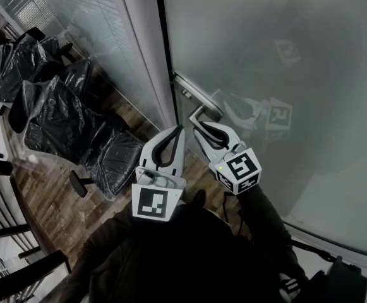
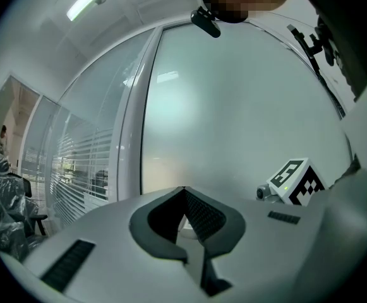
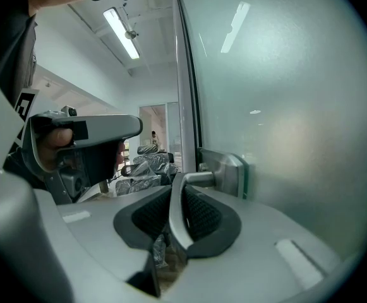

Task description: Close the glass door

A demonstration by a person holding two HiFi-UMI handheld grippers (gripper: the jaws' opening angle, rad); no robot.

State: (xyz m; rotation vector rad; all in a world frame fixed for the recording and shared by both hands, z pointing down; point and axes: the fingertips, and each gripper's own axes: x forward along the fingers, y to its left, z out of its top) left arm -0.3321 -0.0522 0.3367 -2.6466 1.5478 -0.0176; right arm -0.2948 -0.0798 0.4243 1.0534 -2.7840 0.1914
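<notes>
A frosted glass door (image 1: 284, 55) fills the right of the head view, its edge close to a white frame post (image 1: 146, 55). The metal lever handle (image 1: 198, 114) sticks out from a plate near that edge. My right gripper (image 1: 203, 127) is shut on the handle; in the right gripper view the lever (image 3: 177, 210) runs down between the ribbed pads to its plate (image 3: 228, 169). Just left of it my left gripper (image 1: 178, 130) hangs shut and empty. In the left gripper view its tips (image 2: 184, 189) meet in front of the frosted door (image 2: 234, 118).
Several office chairs wrapped in black plastic (image 1: 57, 106) stand on the wooden floor (image 1: 57, 194) to the left. A glass partition with blinds (image 2: 76, 163) runs left of the frame post. A dark table edge (image 1: 25, 229) curves at the lower left.
</notes>
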